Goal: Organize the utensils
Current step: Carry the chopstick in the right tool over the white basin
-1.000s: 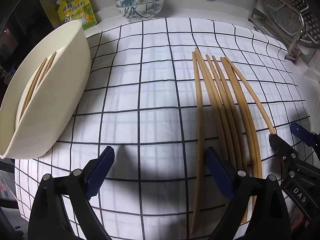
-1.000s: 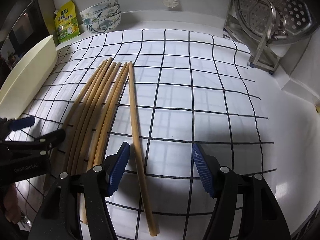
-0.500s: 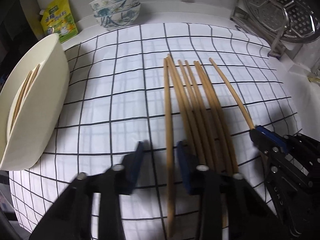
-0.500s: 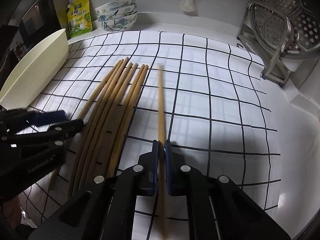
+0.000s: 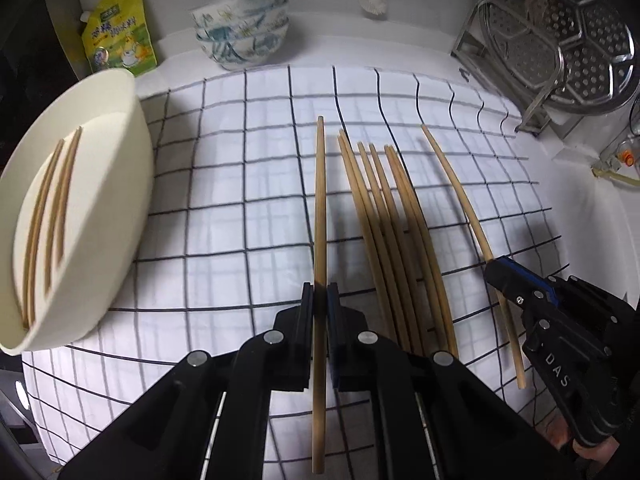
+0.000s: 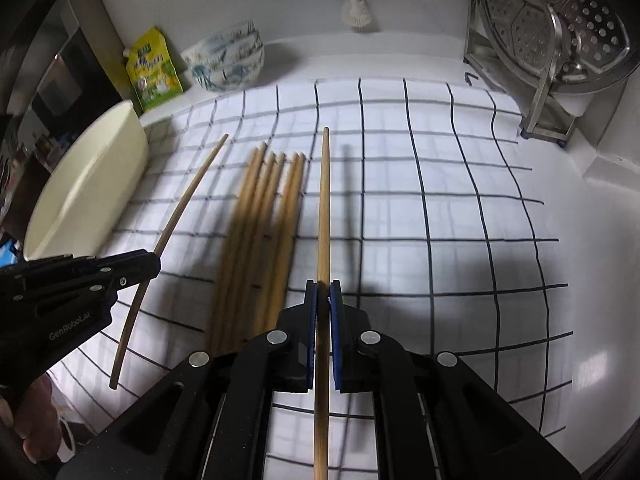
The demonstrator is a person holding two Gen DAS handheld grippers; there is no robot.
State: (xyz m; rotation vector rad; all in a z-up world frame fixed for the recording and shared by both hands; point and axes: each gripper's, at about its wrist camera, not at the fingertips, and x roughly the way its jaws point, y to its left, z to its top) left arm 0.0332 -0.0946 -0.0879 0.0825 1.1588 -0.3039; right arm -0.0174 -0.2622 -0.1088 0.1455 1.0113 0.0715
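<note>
My left gripper (image 5: 320, 298) is shut on one wooden chopstick (image 5: 319, 200) and holds it above the checked cloth (image 5: 240, 208). My right gripper (image 6: 323, 294) is shut on another chopstick (image 6: 323, 208), also lifted; it shows in the left wrist view (image 5: 496, 272) with its chopstick (image 5: 452, 184). Several chopsticks (image 5: 384, 216) lie in a bundle on the cloth between the two held ones, also in the right wrist view (image 6: 264, 216). A cream oval dish (image 5: 132, 184) at the left holds two chopsticks (image 5: 48, 216).
Stacked patterned bowls (image 5: 242, 36) and a yellow-green pouch (image 5: 118, 38) stand at the back. A metal rack with a perforated steamer plate (image 5: 560, 44) stands at the back right. A white brush (image 6: 356, 8) hangs on the back wall.
Both grippers closed, each on a chopstick at the outer edge of the bundle, and lifted it off the cloth. The held chopsticks now stand apart from the bundle.
</note>
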